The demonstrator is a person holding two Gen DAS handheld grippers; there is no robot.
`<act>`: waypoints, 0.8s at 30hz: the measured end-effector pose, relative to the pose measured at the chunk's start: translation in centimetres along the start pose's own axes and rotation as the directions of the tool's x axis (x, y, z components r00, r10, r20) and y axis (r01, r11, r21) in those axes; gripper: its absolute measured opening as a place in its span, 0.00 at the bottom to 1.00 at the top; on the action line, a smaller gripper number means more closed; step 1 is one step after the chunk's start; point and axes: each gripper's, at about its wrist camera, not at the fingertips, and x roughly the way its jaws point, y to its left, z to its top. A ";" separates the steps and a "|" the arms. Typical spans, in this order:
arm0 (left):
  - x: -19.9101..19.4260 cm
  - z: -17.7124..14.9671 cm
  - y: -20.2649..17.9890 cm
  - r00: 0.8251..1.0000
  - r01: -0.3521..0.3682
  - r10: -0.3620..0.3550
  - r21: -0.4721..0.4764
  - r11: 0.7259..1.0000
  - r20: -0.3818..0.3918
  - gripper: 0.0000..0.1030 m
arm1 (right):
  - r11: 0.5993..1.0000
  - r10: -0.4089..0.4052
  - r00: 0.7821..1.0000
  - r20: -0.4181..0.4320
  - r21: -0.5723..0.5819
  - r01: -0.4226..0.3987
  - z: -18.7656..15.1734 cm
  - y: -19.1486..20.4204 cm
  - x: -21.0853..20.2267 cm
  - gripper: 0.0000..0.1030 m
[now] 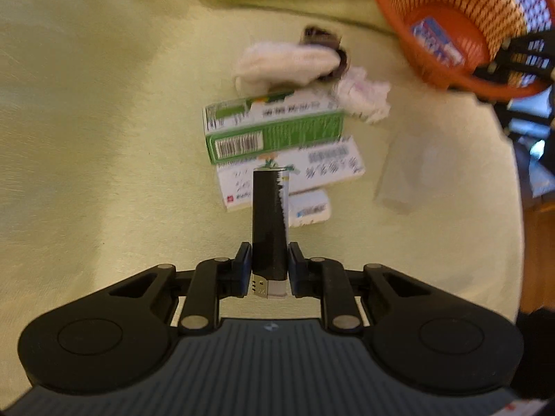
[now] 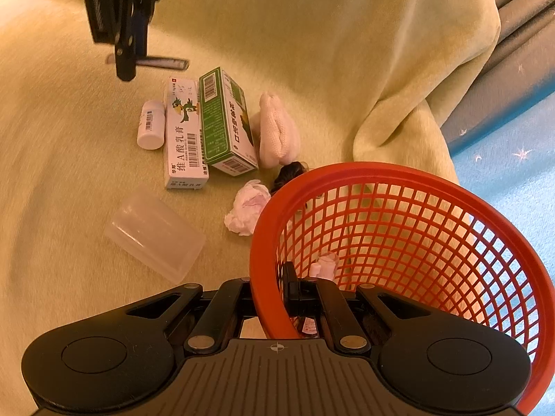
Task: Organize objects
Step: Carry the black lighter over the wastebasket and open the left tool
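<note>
My left gripper is shut on a black lighter that points forward, held above the blanket. The right wrist view shows that gripper at the top left with the lighter sticking out sideways. My right gripper is shut on the near rim of an orange mesh basket. On the blanket lie a green box, a white box, a small white bottle, a clear plastic cup, a crumpled tissue, a white sock and a dark hair tie.
Everything rests on a pale yellow-green blanket, which folds up at the back right. The basket holds a blue and red packet and a small pinkish item. Blue floor lies past the blanket's right edge.
</note>
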 end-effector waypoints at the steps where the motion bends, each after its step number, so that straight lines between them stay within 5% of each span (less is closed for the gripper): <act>1: -0.5 0.2 -0.1 1.000 0.003 -0.003 -0.012 1.000 0.011 0.16 | 1.000 0.000 1.000 0.000 0.001 0.000 0.0 0.0 0.0 0.01; 12: -5.6 4.2 -2.6 0.991 0.061 -0.055 -0.048 0.997 0.121 0.16 | 1.000 -0.004 1.000 0.003 0.011 0.003 -0.1 0.0 0.0 0.01; 24: -6.7 9.4 -5.7 0.971 0.148 -0.140 -0.026 0.989 0.196 0.16 | 1.000 -0.006 1.000 0.006 0.022 0.006 -0.2 0.0 0.1 0.01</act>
